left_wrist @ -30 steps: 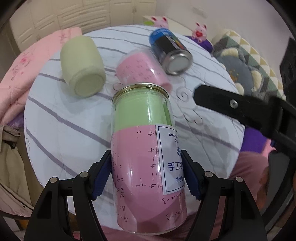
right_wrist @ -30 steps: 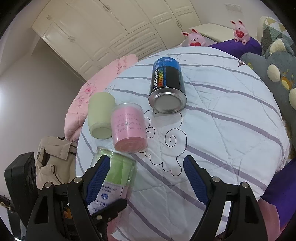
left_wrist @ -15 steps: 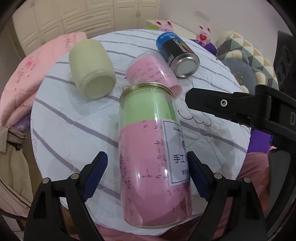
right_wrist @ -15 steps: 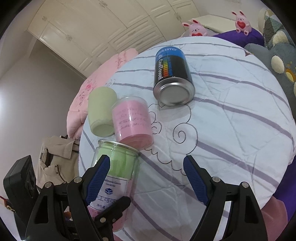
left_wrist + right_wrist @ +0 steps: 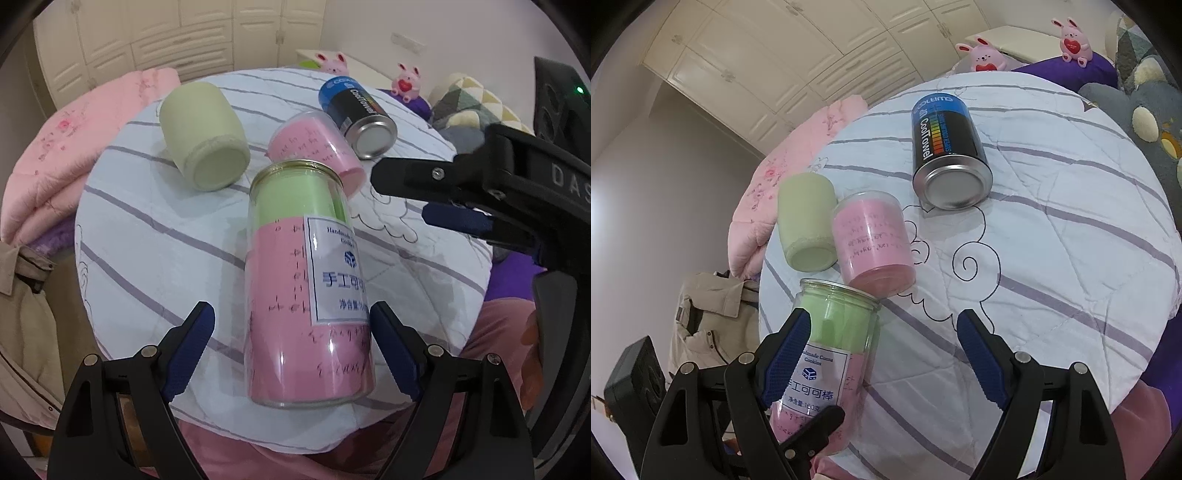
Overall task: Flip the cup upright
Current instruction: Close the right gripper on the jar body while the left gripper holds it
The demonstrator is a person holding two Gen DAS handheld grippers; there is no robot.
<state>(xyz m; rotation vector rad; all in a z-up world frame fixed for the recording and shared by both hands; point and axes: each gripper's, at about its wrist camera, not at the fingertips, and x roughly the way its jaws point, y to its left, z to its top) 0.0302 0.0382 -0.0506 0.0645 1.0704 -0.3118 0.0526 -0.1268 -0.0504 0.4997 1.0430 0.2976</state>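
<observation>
A tall clear jar (image 5: 308, 284) with pink and green filling and a white label stands upright near the round table's front edge; it also shows in the right wrist view (image 5: 827, 354). My left gripper (image 5: 291, 347) is open, its pads apart from the jar on both sides. My right gripper (image 5: 882, 354) is open and empty, to the right of the jar. A short pink cup (image 5: 317, 147) (image 5: 873, 240), a pale green cup (image 5: 203, 136) (image 5: 807, 221) and a black and blue can (image 5: 358, 114) (image 5: 945, 147) lie on their sides behind.
The round table has a white quilted cover with purple stripes (image 5: 1052, 229) (image 5: 147, 240). A pink blanket (image 5: 74, 147) lies at the left, a beige coat (image 5: 709, 317) below it. Pink bunny toys (image 5: 982, 55) and cushions (image 5: 1145, 118) lie at the back right.
My left gripper has opened and let go of the tall jar, which now stands on the table. The left gripper has drawn back slightly. The right gripper has stayed open.
</observation>
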